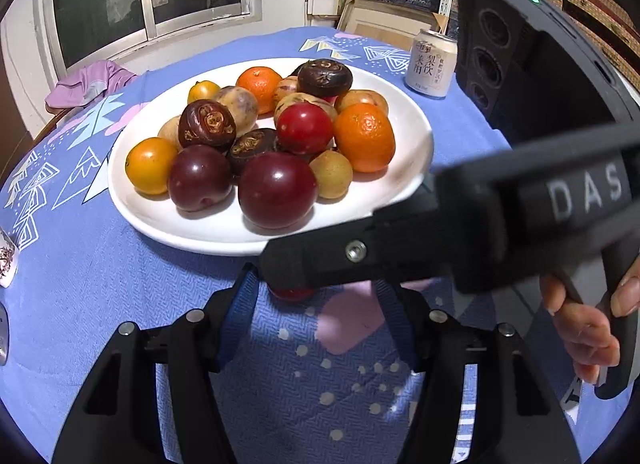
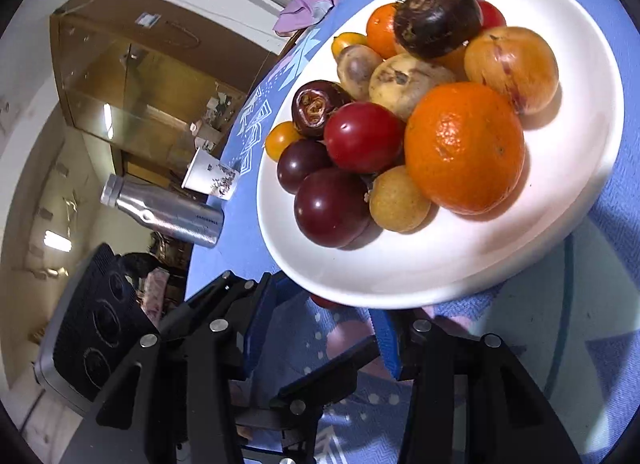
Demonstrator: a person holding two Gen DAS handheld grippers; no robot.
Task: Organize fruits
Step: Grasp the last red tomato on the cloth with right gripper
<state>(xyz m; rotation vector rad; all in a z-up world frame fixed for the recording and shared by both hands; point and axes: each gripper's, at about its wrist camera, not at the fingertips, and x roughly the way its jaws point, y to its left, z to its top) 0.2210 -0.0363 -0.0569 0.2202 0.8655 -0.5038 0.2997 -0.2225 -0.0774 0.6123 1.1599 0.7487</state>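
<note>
A white plate (image 1: 404,119) (image 2: 580,167) holds a pile of mixed fruit: oranges (image 1: 364,137) (image 2: 464,147), dark plums (image 1: 277,189) (image 2: 330,207), red and yellow tomatoes and brown fruits. A small red fruit (image 1: 291,293) (image 2: 325,300) lies on the blue cloth just before the plate's near rim, mostly hidden. My left gripper (image 1: 316,300) is open, its blue pads either side of that fruit. My right gripper (image 2: 320,328) is open near the same rim; in the left wrist view its black finger (image 1: 352,256) crosses over the red fruit.
A white drink can (image 1: 430,63) stands behind the plate at the right. A silver bottle (image 2: 164,215) and a paper cup (image 2: 208,175) stand left of the plate. A purple cloth (image 1: 90,81) lies at the table's far left edge. Boxes are stacked behind.
</note>
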